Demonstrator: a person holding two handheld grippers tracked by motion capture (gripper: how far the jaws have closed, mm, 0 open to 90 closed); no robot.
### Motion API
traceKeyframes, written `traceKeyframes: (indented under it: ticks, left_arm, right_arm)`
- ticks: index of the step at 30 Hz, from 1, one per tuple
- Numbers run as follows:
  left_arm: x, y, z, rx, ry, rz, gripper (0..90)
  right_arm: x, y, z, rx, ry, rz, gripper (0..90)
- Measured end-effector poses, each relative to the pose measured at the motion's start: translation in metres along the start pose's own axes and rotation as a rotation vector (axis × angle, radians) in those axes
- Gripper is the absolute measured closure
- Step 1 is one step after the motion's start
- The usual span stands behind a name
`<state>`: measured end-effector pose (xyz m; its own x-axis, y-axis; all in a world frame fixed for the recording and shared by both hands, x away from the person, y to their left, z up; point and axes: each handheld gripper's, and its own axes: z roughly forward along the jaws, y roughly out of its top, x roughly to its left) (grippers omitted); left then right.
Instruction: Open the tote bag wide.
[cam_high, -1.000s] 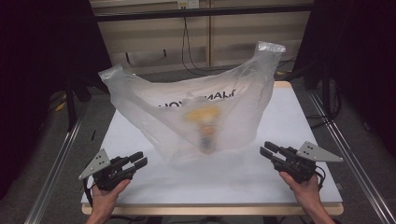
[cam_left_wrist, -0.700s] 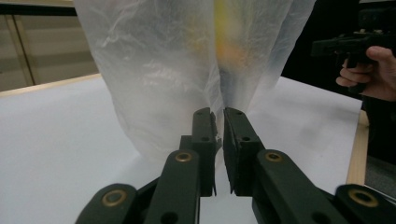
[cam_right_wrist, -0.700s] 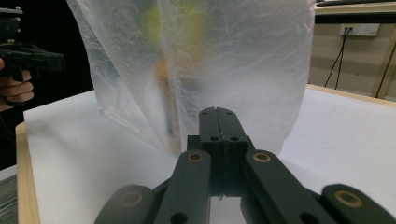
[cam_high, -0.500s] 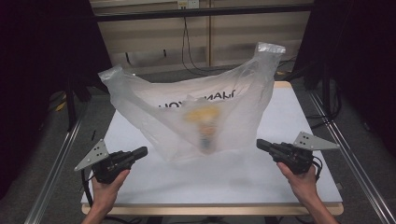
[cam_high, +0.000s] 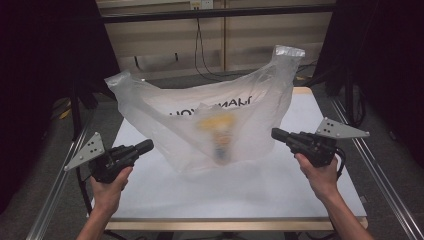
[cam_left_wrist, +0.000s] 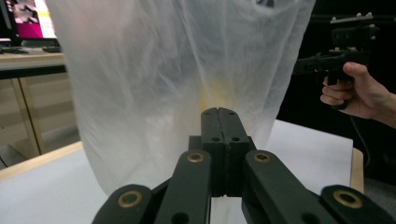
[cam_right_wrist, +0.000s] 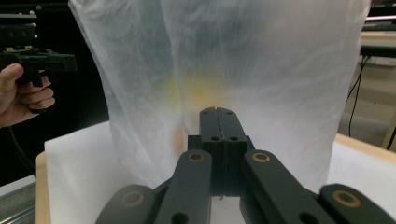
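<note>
High view, plastic bag (cam_high: 210, 120) mid-table, claws (cam_high: 148, 146) (cam_high: 276, 134) flanking.

Dim room with dark edges in the high view; light from above brightens the white rectangular table (cam_high: 280, 185) and makes the translucent white plastic bag (cam_high: 200, 115) glow. A yellow object inside the bag (cam_high: 220, 131) shows only as a soft blur. Both gripper views are slightly hazy, with the bag backlit.
</note>
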<state>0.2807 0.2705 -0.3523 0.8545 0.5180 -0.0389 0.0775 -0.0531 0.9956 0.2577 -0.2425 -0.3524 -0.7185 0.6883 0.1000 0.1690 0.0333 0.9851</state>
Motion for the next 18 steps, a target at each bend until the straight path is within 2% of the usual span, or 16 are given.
traceKeyframes:
  ticks: [1, 5, 8, 11, 13, 18]
  left_arm:
    - [0.001, 0.003, 0.000, -0.005, -0.007, -0.003, 90.0]
    - [0.005, 0.019, 0.001, -0.026, 0.015, 0.019, 90.0]
    - [0.010, 0.032, -0.001, -0.080, 0.024, 0.024, 90.0]
    - [0.014, 0.045, 0.000, -0.104, 0.043, 0.033, 90.0]
    - [0.014, 0.052, 0.003, -0.109, 0.037, 0.045, 90.0]
    - [0.005, 0.067, 0.019, -0.134, -0.001, 0.068, 90.0]
  right_arm:
    - [0.000, 0.004, 0.000, -0.002, -0.002, 0.001, 90.0]
    - [-0.001, 0.018, 0.002, -0.032, 0.004, -0.004, 90.0]
    - [0.000, 0.030, 0.006, -0.046, 0.011, -0.012, 90.0]
    - [0.003, 0.050, 0.016, -0.057, 0.025, -0.035, 90.0]
    - [0.004, 0.053, 0.018, -0.054, 0.025, -0.039, 90.0]
    - [0.008, 0.073, 0.036, -0.072, 0.047, -0.055, 90.0]
